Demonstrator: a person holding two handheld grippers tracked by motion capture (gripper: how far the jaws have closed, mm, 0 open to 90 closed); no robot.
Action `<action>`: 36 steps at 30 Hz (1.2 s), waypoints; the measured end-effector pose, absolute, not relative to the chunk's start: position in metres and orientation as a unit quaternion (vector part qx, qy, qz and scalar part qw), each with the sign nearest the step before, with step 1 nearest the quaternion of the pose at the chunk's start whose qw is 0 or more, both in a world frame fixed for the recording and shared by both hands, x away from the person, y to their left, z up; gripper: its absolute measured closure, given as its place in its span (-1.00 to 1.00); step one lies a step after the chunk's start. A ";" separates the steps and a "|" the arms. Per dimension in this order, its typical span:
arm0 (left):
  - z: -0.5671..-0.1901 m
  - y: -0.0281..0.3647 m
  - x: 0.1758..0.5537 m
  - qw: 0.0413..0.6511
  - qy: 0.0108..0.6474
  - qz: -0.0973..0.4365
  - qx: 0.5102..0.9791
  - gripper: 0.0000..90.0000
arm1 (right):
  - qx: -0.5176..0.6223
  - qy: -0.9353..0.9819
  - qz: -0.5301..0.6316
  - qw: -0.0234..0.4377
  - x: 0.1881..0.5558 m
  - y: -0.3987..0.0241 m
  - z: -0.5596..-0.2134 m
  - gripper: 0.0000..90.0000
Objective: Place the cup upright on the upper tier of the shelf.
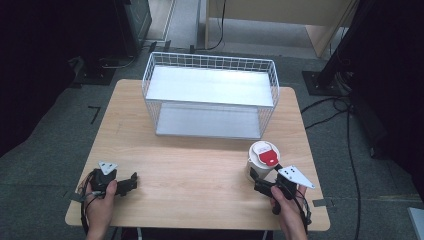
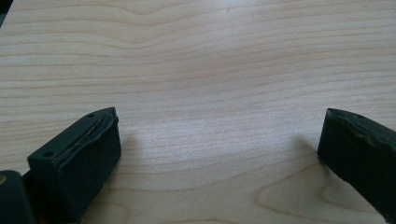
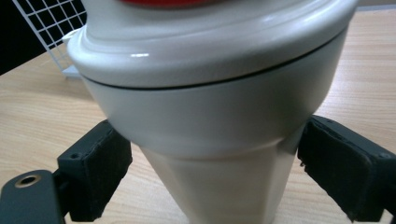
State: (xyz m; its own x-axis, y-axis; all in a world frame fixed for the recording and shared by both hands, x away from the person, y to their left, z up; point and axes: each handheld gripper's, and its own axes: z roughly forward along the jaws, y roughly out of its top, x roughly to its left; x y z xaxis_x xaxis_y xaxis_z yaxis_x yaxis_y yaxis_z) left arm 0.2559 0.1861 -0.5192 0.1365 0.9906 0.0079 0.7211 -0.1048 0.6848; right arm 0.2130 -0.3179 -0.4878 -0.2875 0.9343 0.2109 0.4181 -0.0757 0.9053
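A white cup (image 1: 262,157) with a white lid and a red tab stands upright on the wooden table (image 1: 190,165), right of the middle near the front. My right gripper (image 1: 260,181) sits just in front of it. In the right gripper view the cup (image 3: 210,107) is very close, and the right gripper (image 3: 215,161) has a jaw on each side of the narrow lower part, close to its sides; the jaws look open. My left gripper (image 1: 131,181) rests at the front left, open. The left gripper (image 2: 219,135) has only bare wood between its jaws.
A white wire basket (image 1: 210,55) with two flat shelves stands at the back middle of the table, open toward me. Its mesh (image 3: 51,28) shows behind the cup. Dark stands and cables lie on the floor around the table.
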 end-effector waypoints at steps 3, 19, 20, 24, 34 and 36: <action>-0.519 0.186 0.256 0.275 0.610 0.245 0.702 -1.00 | 0.538 0.625 0.501 0.262 0.214 -0.317 -0.489 -0.80; -0.519 0.186 0.256 0.275 0.610 0.245 0.702 -1.00 | 0.542 0.588 0.512 0.312 0.229 -0.299 -0.499 -0.88; -0.519 0.186 0.256 0.275 0.610 0.245 0.702 -1.00 | 0.542 0.588 0.514 0.311 0.230 -0.299 -0.499 -0.88; -0.519 0.186 0.256 0.275 0.610 0.245 0.702 -1.00 | 0.544 0.585 0.514 0.312 0.231 -0.298 -0.500 -0.87; -0.519 0.186 0.256 0.275 0.610 0.245 0.702 -1.00 | 0.545 0.571 0.523 0.322 0.228 -0.299 -0.500 -0.79; -0.519 0.186 0.256 0.276 0.610 0.245 0.701 -1.00 | 0.547 0.568 0.523 0.323 0.227 -0.298 -0.498 -0.79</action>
